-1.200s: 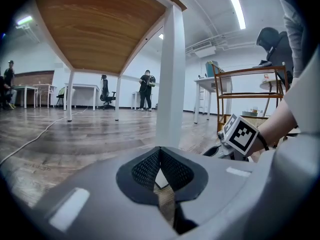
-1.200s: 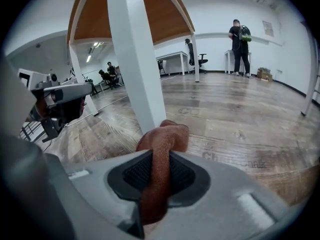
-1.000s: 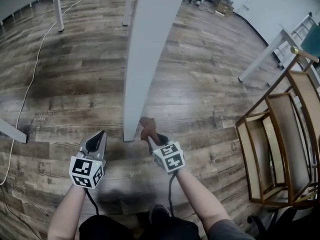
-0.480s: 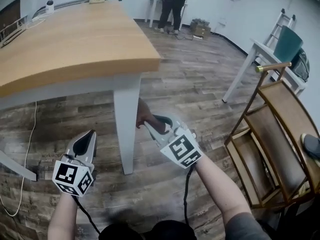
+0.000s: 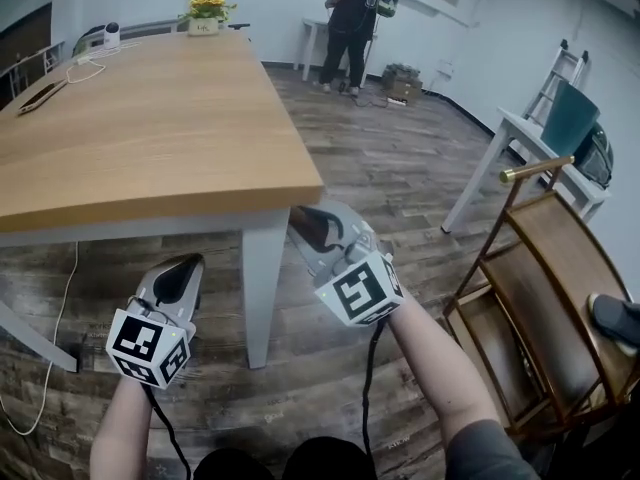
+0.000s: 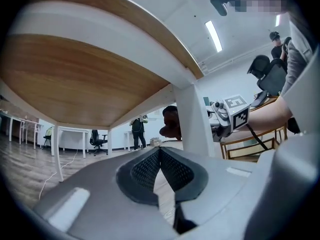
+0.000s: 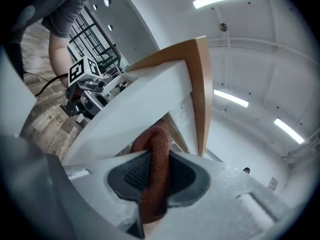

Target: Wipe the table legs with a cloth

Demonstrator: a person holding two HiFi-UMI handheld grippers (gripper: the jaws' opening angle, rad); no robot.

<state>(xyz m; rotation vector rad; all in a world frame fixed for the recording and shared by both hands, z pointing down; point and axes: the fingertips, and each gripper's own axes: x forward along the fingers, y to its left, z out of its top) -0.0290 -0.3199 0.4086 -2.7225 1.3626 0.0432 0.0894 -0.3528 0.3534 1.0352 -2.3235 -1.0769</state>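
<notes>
The wooden-topped table [image 5: 150,138] has a white leg [image 5: 262,288] at its near corner. My right gripper [image 5: 308,226] is at the top of that leg, just under the tabletop's edge, shut on a reddish-brown cloth [image 7: 156,169]. In the left gripper view the cloth [image 6: 171,123] presses on the leg [image 6: 195,129] from the far side. The head view hides the cloth. My left gripper [image 5: 183,273] hangs left of the leg, lower down, shut with nothing in it.
A wooden chair [image 5: 540,298] stands close on the right, with a white table [image 5: 500,158] and a ladder [image 5: 560,63] beyond. A person [image 5: 352,13] stands at the back. A white cable [image 5: 40,388] lies on the floor at left. A flower pot [image 5: 205,8] sits on the tabletop.
My right gripper has carried the cloth up the leg from its foot to its top under the tabletop. The head view has risen with it. The left gripper stayed beside the leg.
</notes>
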